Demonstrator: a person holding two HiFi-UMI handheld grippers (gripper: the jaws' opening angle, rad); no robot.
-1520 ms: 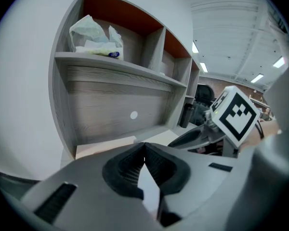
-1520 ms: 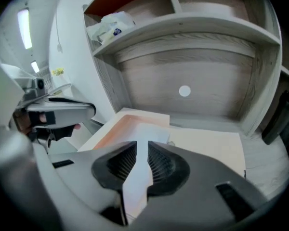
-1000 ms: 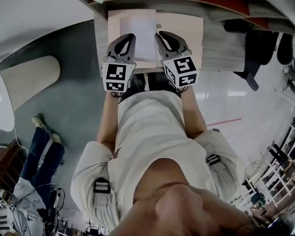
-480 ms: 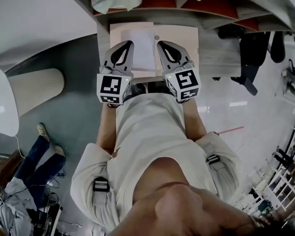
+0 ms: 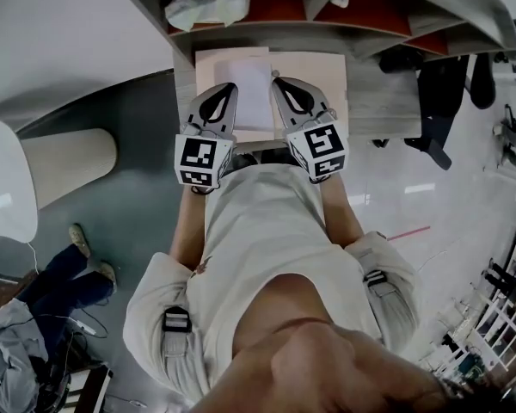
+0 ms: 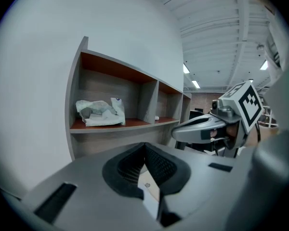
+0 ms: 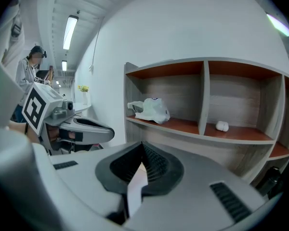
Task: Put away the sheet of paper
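Sheet of paper [image 5: 251, 84] lies unmoved on the tan board [image 5: 320, 74]. At the desk's [image 5: 391, 93] near edge, left gripper [image 5: 228, 88] and right gripper [image 5: 278, 83] still flank it, jaws closed and seemingly empty, so stowing looks unstarted.

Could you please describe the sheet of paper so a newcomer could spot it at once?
Below the grey shelf unit with reddish boards, a beige board lies on the desk. The sheet of paper rests on that board's left part: flat and white, unlike the crumpled plastic bag on the shelf above.

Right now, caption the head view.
Left hand-held gripper and right hand-held gripper flank the sheet of paper on the desk.
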